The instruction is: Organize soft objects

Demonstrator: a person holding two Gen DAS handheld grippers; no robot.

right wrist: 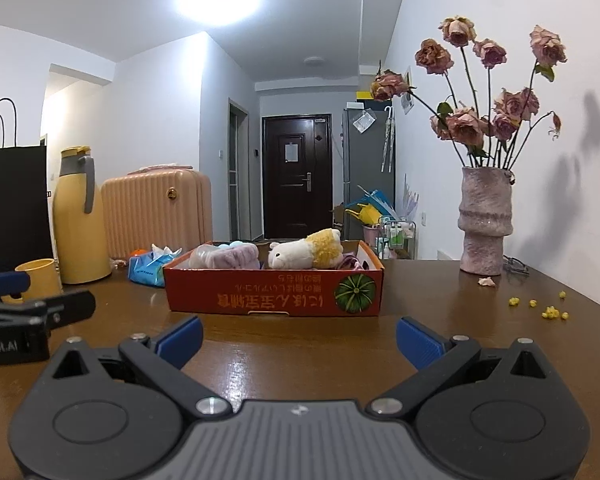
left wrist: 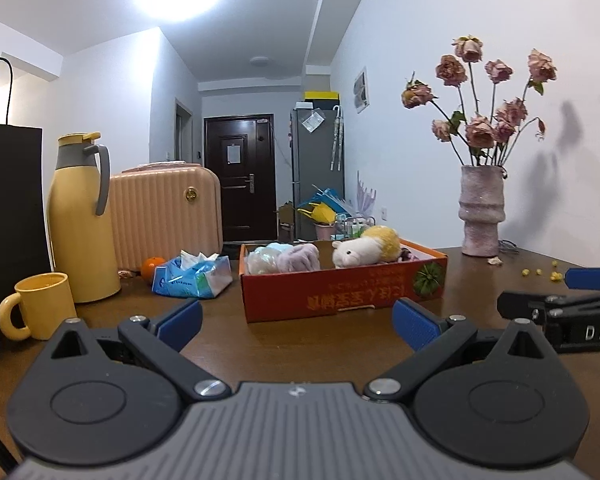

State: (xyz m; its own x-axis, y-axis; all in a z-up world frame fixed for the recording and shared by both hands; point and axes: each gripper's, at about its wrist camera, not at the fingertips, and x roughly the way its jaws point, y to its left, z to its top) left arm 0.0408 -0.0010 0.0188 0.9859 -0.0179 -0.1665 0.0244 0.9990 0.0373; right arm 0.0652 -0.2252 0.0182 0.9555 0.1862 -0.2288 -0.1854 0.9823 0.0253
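A red cardboard box (left wrist: 340, 292) (right wrist: 272, 288) stands on the brown table ahead of both grippers. Inside lie a white and yellow plush animal (left wrist: 366, 250) (right wrist: 304, 254), a purple fluffy cloth (left wrist: 300, 258) (right wrist: 236, 258) and a pale bundle (left wrist: 262, 260). My left gripper (left wrist: 298, 326) is open, low over the table just short of the box, with nothing between its blue pads. My right gripper (right wrist: 299, 340) is open too, a little farther back from the box and empty. Each gripper shows at the edge of the other's view.
On the left stand a yellow mug (left wrist: 40, 306), a yellow thermos jug (left wrist: 82, 220), a black paper bag (left wrist: 4, 208), a pink suitcase (left wrist: 164, 208), a blue tissue pack (left wrist: 192, 276) and an orange (left wrist: 152, 268). A pink vase of dried roses (right wrist: 485, 220) stands right, with yellow bits (right wrist: 548, 310) nearby.
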